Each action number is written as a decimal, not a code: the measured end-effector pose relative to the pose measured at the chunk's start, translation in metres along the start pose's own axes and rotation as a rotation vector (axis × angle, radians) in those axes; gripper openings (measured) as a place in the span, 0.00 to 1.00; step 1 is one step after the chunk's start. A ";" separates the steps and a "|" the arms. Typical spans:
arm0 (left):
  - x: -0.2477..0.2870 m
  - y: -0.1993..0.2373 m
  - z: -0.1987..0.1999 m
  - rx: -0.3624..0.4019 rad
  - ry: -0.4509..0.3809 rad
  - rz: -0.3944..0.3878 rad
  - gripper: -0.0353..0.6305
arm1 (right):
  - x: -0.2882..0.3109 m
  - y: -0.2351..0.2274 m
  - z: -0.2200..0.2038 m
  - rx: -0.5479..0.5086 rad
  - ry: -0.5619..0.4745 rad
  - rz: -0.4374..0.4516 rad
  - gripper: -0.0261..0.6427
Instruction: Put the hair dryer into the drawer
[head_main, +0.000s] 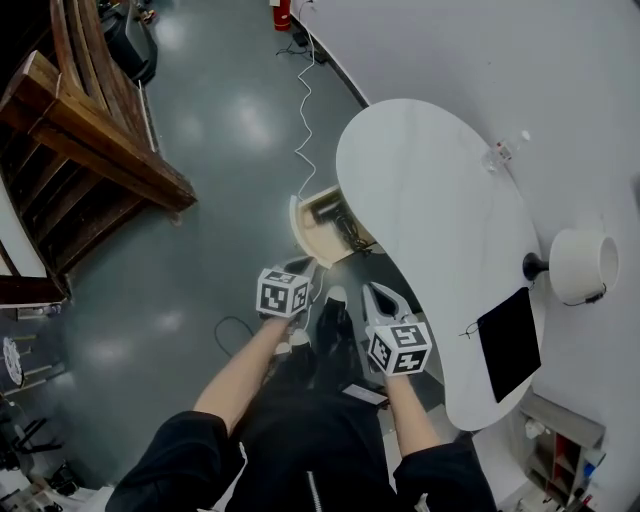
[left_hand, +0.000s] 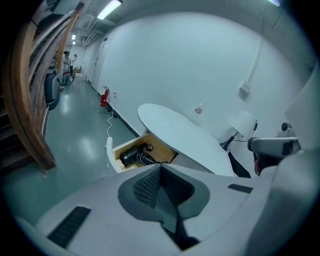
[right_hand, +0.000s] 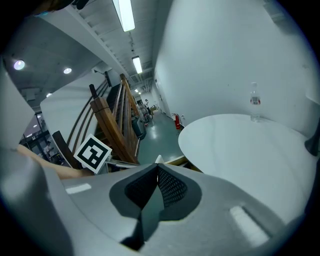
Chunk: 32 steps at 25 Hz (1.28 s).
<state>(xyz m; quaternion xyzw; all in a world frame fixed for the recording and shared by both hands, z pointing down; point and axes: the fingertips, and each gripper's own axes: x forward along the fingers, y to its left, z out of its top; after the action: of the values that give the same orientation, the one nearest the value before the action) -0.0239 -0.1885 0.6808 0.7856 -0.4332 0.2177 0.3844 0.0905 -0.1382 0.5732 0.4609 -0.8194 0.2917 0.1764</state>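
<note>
- Left gripper and right gripper are both closed tight and empty; the hair dryer lies in the open drawer, ahead of the left one
- If the drawer is pushed in, the cord can get pinched under the table

The left gripper is grey. Its pads have a dark criss-cross pattern. Just past its jaws, the hair dryer is black, and the drawer is light brown wood inside. The table is white. The floor is shiny grey-green. The right gripper is grey too. Left of its jaws, a cube has black and white squares.
</note>
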 end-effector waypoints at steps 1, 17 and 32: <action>-0.007 -0.003 0.003 0.017 -0.011 0.000 0.07 | -0.002 0.003 0.002 -0.006 -0.007 0.000 0.05; -0.114 -0.053 0.031 0.174 -0.222 -0.010 0.07 | -0.044 0.038 0.025 -0.088 -0.127 0.001 0.05; -0.187 -0.095 0.032 0.271 -0.359 -0.032 0.07 | -0.092 0.061 0.041 -0.205 -0.291 -0.059 0.05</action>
<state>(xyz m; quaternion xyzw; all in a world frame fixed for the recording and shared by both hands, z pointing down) -0.0417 -0.0865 0.4954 0.8628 -0.4491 0.1247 0.1956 0.0840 -0.0794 0.4715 0.5018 -0.8477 0.1317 0.1104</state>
